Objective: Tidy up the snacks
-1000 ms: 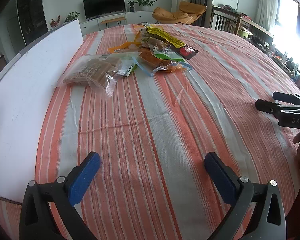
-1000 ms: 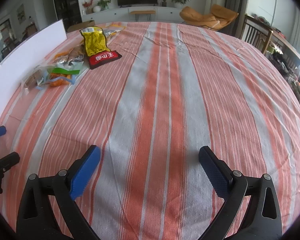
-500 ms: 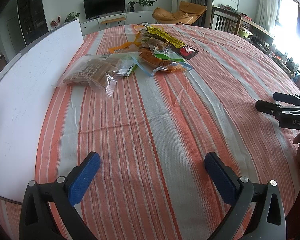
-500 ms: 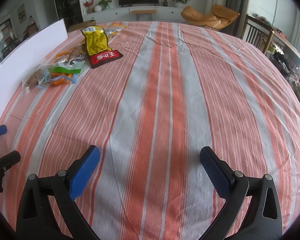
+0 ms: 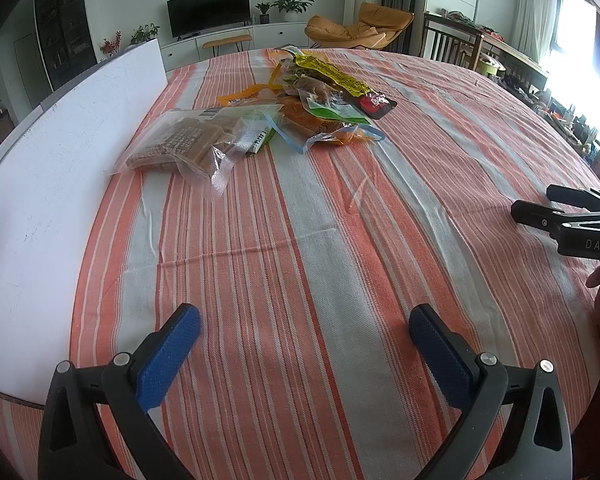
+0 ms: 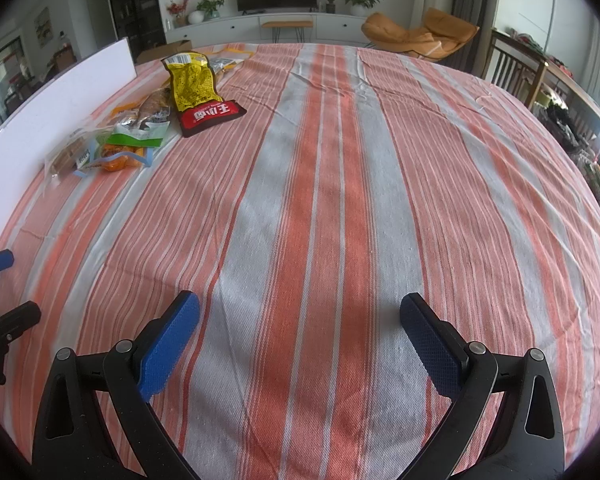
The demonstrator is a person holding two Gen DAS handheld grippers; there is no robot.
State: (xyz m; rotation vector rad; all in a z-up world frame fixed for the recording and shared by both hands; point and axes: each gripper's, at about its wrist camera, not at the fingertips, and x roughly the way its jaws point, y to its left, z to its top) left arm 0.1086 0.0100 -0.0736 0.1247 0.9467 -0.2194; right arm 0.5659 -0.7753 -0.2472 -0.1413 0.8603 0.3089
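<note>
A heap of snack packets lies on the far left part of the striped tablecloth. Nearest is a clear bag of brown biscuits, then an orange snack in a clear bag with blue trim, and a yellow-and-red packet, also in the right wrist view. My left gripper is open and empty, low over the cloth, well short of the heap. My right gripper is open and empty over the cloth's middle; it also shows in the left wrist view.
A white board lies along the table's left edge, next to the snacks. Wooden chairs and a cluttered sideboard stand past the table's right side. A TV unit and an orange lounge chair are far behind.
</note>
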